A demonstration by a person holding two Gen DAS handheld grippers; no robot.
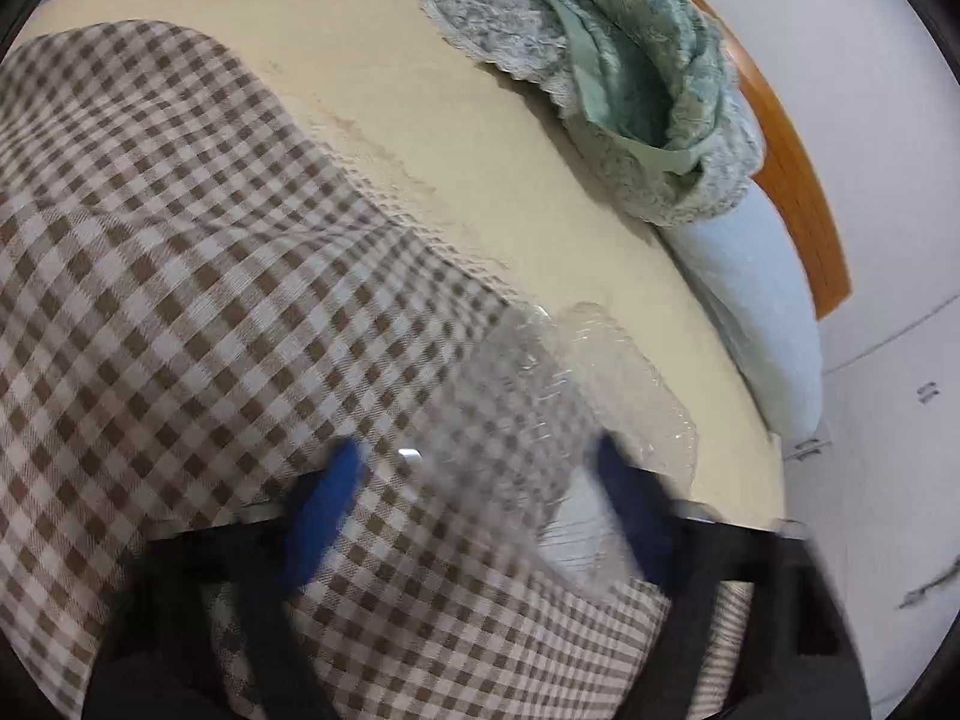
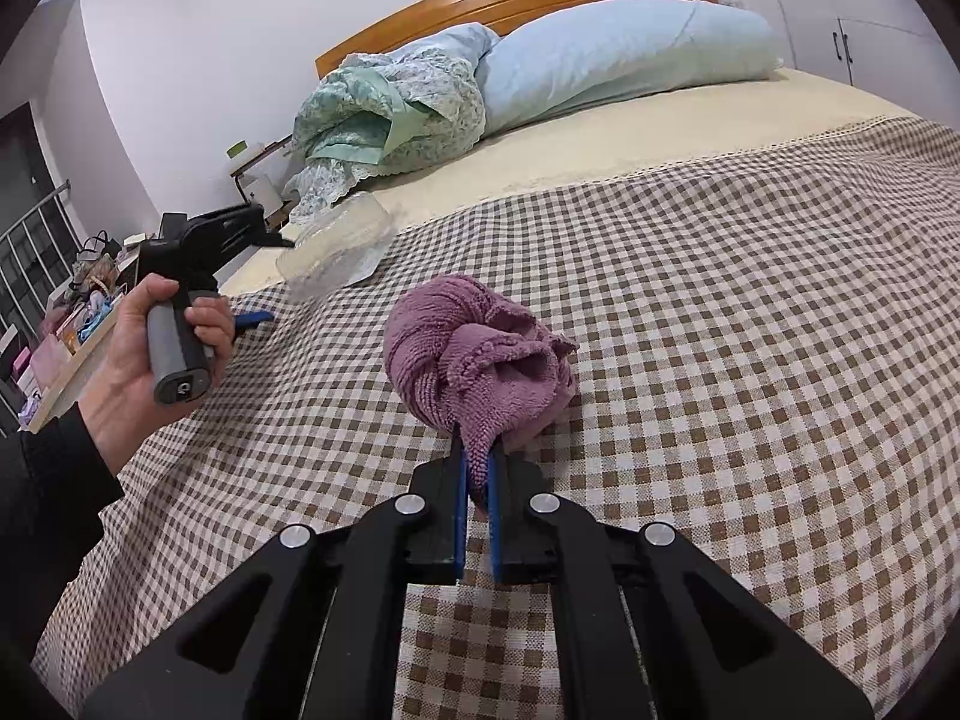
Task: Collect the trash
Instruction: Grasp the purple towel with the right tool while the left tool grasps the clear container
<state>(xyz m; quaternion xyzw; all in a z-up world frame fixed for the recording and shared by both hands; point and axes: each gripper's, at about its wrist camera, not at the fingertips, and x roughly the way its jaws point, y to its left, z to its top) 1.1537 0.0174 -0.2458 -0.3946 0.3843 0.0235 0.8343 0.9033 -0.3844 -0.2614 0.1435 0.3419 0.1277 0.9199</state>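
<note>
Left claw: left claw (image 1: 480,480) stands spread, its blue fingers (image 1: 324,504) on either side of a clear plastic container (image 1: 576,396); the blur hides whether they touch it.
Left wrist view: container lies on the bed where the checkered blanket (image 1: 180,276) meets the beige sheet (image 1: 456,138); a green floral quilt (image 1: 624,90) and a light blue pillow (image 1: 750,312) lie beyond, by the wooden headboard (image 1: 798,180).
Right claw: right claw (image 2: 477,468) is pressed together on a corner of a purple towel (image 2: 474,354), which rests bunched on the blanket.
Right wrist view: only here shows the left hand (image 2: 156,354) gripping its handle, the towel, and a cluttered bedside shelf (image 2: 72,324); the container (image 2: 336,246) sits beyond the towel at the blanket's edge.
</note>
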